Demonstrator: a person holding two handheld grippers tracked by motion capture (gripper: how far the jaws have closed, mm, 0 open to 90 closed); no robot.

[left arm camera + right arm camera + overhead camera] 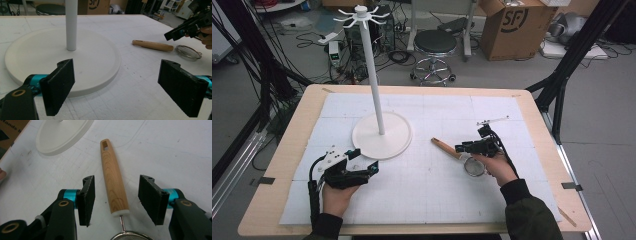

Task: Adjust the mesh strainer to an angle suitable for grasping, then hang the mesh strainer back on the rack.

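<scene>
Right gripper [116, 200] hovering with jaws apart, straddling wooden handle [113, 182] of strainer [472, 164] lying on white mat [422, 195]. Left gripper [116, 90] gaping wide, facing round base [95, 62] of white stand [372, 65], not touching it.

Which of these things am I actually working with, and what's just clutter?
Likely in play:
strainer with wooden handle
white hanging stand
right gripper, open astride the handle

Lying about:
stool
cardboard box
floor cables
</scene>
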